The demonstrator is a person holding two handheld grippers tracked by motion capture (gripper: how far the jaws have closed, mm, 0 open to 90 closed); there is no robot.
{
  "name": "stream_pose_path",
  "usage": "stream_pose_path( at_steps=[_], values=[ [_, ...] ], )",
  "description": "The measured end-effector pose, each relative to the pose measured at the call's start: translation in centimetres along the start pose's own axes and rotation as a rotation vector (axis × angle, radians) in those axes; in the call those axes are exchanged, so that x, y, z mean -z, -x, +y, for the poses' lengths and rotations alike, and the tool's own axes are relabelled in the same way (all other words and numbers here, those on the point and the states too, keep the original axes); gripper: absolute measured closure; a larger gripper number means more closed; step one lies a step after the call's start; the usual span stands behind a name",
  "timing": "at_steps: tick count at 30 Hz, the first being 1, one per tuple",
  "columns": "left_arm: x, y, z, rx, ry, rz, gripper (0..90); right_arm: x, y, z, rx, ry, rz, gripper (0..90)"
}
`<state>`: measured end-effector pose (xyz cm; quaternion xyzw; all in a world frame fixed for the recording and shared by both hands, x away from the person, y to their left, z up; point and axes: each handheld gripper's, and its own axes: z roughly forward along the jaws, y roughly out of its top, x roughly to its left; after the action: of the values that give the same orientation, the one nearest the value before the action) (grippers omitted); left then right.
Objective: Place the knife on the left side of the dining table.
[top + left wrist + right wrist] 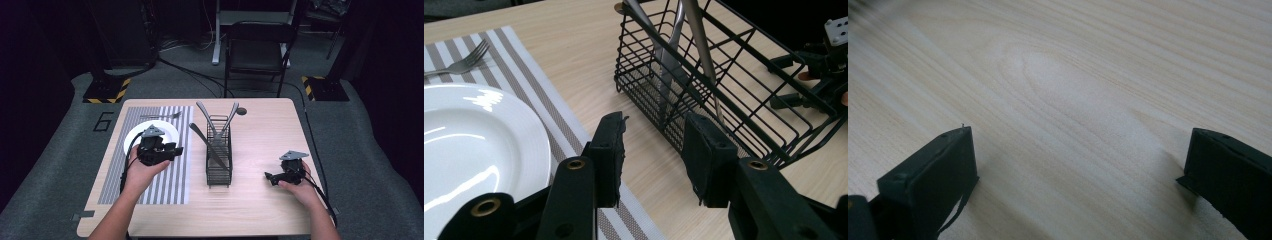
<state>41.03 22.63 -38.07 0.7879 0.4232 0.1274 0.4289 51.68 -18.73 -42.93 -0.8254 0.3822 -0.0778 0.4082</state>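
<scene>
Cutlery (218, 131) mostly sits in the wire caddy (219, 165) mid-table; you've a fork (161, 116) laid beyond the plate (170, 131) on the striped mat (176, 175). Your left tool (654, 150) and right tool (1078, 175) are both apart, holding nothing, so the setting looks barely begun.

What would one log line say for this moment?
left gripper: open, empty, over striped placemat | right gripper: open, empty, above wooden table | black wire basket: holds cutlery
</scene>
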Motion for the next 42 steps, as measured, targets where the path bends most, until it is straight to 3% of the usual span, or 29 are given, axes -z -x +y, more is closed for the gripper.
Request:
stream_pose_path(
  at_steps=[15,31,42],
  values=[
    [-0.7,0.8,2.6,-0.009,0.017,-0.014,62.7,0.0,0.0,0.0,0.0,-0.001,0.0,0.0],
    [-2.1,0.9,4.7,0.024,0.04,-0.009,62.7,0.0,0.0,0.0,0.0,0.0,0.0,0.0],
    [-3.0,1.0,5.7,0.039,0.057,-0.029,65.4,0.0,0.0,0.0,0.0,-0.001,0.0,0.0]
  ],
)
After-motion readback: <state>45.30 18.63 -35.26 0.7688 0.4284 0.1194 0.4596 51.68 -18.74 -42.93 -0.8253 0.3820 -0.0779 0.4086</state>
